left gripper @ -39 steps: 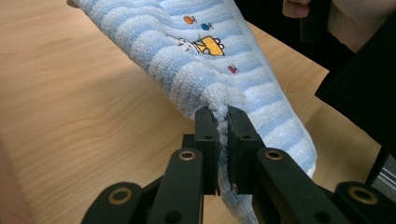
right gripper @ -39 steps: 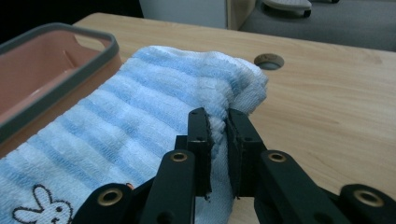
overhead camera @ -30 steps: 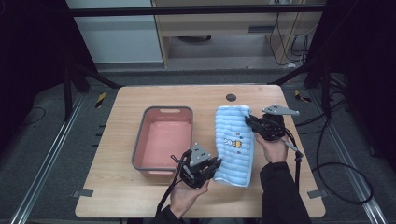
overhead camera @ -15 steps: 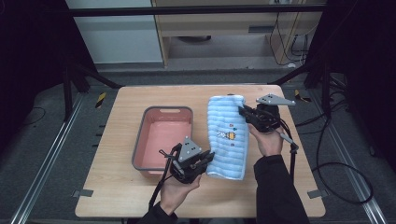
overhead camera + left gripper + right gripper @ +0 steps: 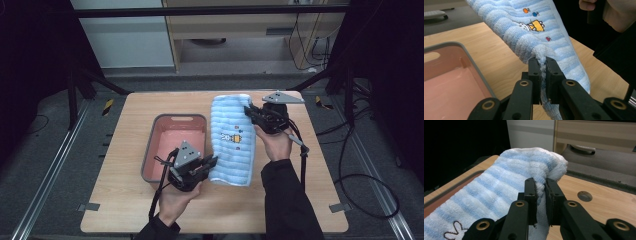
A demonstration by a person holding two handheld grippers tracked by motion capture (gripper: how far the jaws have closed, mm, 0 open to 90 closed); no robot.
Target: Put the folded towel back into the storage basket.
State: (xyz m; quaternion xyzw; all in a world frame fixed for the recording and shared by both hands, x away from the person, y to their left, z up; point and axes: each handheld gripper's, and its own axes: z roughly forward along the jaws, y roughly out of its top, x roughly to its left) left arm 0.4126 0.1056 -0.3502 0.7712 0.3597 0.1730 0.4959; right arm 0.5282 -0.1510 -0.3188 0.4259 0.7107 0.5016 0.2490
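The left gripper (image 5: 210, 162) is at the near side of the table (image 5: 125, 130), and its two black jaws are pinched tight on a corner of the towel (image 5: 232, 140). In the left gripper view, the left gripper (image 5: 543, 65) has a bit of fluffy towel (image 5: 534, 37) squeezed between its jaws, and the cloth goes up and away from them. A hand (image 5: 175, 200) holds this gripper from below.

Just to the left of it is a pink tub (image 5: 152, 150) with a grey rim. It sits on the wooden table. The tub (image 5: 454, 82) is right next to the gripper in the left gripper view.

The towel is blue and white with stripes and a little cartoon picture on it. It is stretched out long between the two grippers, beside the tub.

The right gripper (image 5: 250, 112) is at the far end of the towel. Its jaws are also closed on the towel's edge. In the right gripper view, the right gripper (image 5: 541, 185) bites a bunched fold of the towel (image 5: 506, 180). The right hand (image 5: 275, 142) holds it.

There is a small round hole (image 5: 584, 195) in the table past the right gripper.
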